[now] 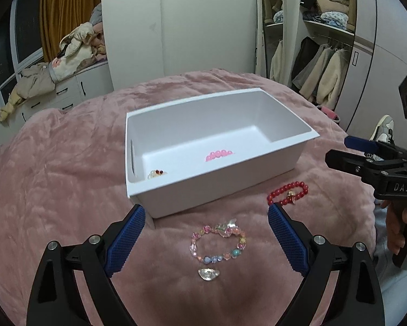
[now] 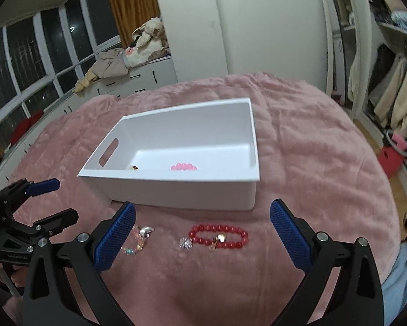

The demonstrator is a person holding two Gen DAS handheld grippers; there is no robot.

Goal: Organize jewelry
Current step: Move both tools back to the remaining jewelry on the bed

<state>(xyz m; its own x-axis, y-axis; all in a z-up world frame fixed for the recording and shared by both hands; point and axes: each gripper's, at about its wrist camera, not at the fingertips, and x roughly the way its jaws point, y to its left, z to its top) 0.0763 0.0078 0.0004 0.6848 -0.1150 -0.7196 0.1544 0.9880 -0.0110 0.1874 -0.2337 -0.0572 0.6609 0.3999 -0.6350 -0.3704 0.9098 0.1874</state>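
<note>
The operator is working through the pick-and-place stage: two pieces are already lying in the white bin [image 1: 192,190], a small charm piece [image 1: 156,174] at its left end and a pink bead bracelet [image 1: 219,155] near the middle, while two bracelets are waiting on the pink blanket [image 1: 54,176]. On the left, the left gripper [image 1: 204,240] is hovering with its jaws spread wide, bracketing the pastel bead bracelet [image 1: 217,241], which is lying flat just in front of the bin with a clear charm [image 1: 209,274] trailing toward the camera. The next move likely calls for lowering the pads onto the bead loop and closing gently, since the beads are small and the plush pile could be pinched instead. To the right, the red bead bracelet [image 2: 219,237], carrying a gold charm, is lying flat between the spread fingers of the right gripper [image 2: 203,240], which is holding nothing.
</note>
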